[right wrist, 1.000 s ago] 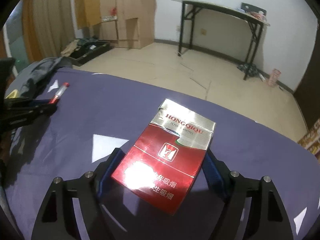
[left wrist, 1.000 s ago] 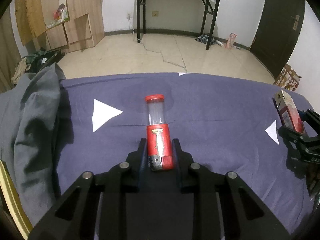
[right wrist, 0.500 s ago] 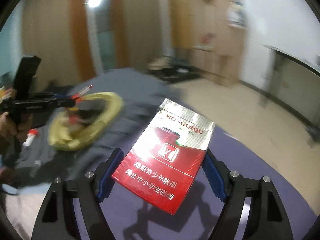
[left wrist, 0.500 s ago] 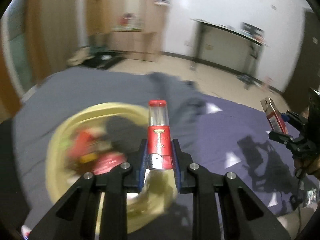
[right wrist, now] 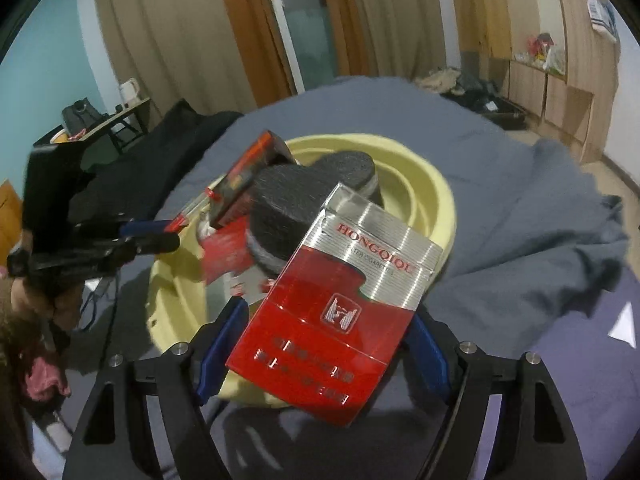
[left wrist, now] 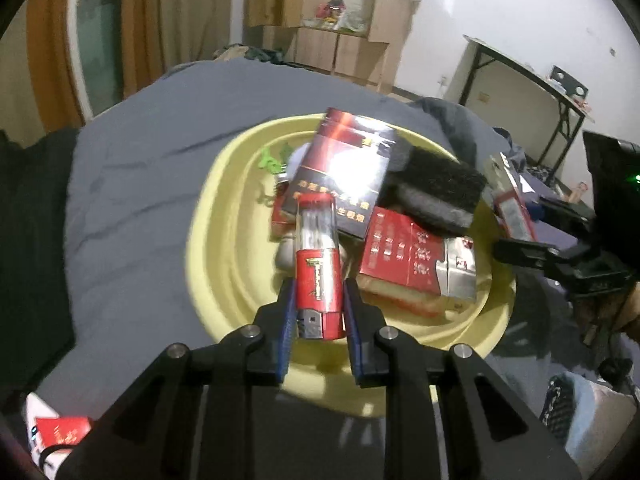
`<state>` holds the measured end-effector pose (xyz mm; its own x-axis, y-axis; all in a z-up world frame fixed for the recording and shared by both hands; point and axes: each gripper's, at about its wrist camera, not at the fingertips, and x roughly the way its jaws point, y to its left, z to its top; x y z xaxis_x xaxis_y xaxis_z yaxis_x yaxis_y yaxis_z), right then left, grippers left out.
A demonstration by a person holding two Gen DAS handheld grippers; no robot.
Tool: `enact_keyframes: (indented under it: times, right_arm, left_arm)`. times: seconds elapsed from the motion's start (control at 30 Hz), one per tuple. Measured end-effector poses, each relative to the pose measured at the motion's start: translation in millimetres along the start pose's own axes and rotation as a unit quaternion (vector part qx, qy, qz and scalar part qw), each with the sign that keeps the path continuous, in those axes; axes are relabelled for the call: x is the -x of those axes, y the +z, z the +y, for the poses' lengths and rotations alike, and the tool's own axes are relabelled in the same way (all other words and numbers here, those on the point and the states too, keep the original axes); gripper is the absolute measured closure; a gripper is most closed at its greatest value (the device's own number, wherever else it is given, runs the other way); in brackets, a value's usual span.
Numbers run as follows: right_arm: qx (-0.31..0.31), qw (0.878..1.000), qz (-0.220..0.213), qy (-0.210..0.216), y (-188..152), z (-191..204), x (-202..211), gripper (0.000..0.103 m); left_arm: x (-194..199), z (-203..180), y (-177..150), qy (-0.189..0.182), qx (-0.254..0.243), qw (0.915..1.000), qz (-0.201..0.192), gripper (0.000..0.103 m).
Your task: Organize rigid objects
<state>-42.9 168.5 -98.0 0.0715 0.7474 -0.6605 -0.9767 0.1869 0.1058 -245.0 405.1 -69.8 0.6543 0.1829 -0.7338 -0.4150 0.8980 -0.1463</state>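
A red lighter [left wrist: 319, 280] with a clear upper half is clamped between the blue pads of the left gripper [left wrist: 319, 300], its jaws drawn narrow, and is held over the near part of a yellow basin [left wrist: 224, 216]. The basin sits on a grey sheet [left wrist: 140, 160] and is filled with a dark cigarette pack [left wrist: 344, 176], a red box [left wrist: 404, 256] and a black brush [left wrist: 436, 188]. A red and silver cigarette pack [right wrist: 340, 300] is gripped at its lower sides by the right gripper [right wrist: 320, 344], whose jaws stand moderately wide around it, above the basin's near rim. In the left view this pack is seen edge-on at the basin's right edge.
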Motion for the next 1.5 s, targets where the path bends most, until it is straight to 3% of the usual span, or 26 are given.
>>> enact_keyframes:
  times: [0.23,0.33,0.37,0.4,0.43,0.47,0.5,0.67,0.77,0.83,0.9,1.03,1.17,1.27,1.5]
  right_arm:
    - [0.029,0.999,-0.021,-0.018,27,5,-11,0.028]
    - [0.039,0.999,-0.021,-0.017,26,2,-19,0.033]
    - [0.043,0.999,-0.020,-0.020,23,3,-19,0.040]
    - [0.050,0.998,-0.018,-0.027,22,12,-23,0.040]
    - [0.062,0.997,-0.018,-0.032,20,16,-24,0.037]
    - [0.070,0.997,-0.018,-0.032,19,19,-22,0.023]
    - [0.075,0.997,-0.019,-0.027,16,22,-18,0.009]
    - [0.069,0.997,-0.013,-0.022,3,17,14,0.000]
    - [0.061,0.997,-0.020,-0.041,-12,-1,45,0.000]
    - [0.050,0.997,-0.019,-0.059,-28,-12,54,0.000]
    - [0.048,0.996,0.004,-0.075,-44,-19,49,0.000]
    - [0.059,0.993,0.059,-0.085,-60,-21,27,0.000]
    - [0.049,0.995,0.056,-0.064,-41,-11,10,0.000]
    - [0.072,0.990,0.068,-0.097,-33,2,-9,0.000]
    - [0.076,0.990,0.070,-0.096,-25,10,-20,0.000]
  left_arm:
    - [-15,-13,8,-0.018,-0.004,0.9998,-0.010,0.079]
    - [-18,-17,9,-0.002,-0.002,0.9999,-0.013,0.076]
    - [-18,-19,8,0.007,-0.003,0.9999,-0.012,0.064]
    - [-18,-21,7,0.016,-0.003,0.9998,-0.011,0.039]
    - [-15,-22,6,0.018,0.003,0.9998,-0.012,0.026]
    - [-11,-21,5,0.016,0.014,0.9997,-0.015,0.005]
    - [-3,-21,4,0.014,0.030,0.9991,-0.027,0.001]
    - [29,-32,6,0.033,0.039,0.9964,-0.067,0.000]
    - [38,-33,-12,0.048,0.009,0.9973,-0.055,0.000]
    - [35,-25,-32,0.050,0.016,0.9977,-0.043,0.000]
    - [24,-31,-44,0.056,0.007,0.9981,-0.026,0.000]
    - [20,-47,-67,0.025,-0.036,0.9988,-0.020,0.000]
    - [-12,-49,-69,0.043,-0.025,0.9984,0.025,0.000]
    - [-30,-45,-72,0.055,-0.009,0.9974,0.046,0.000]
    - [-41,-46,-67,0.077,-0.005,0.9960,0.046,0.000]
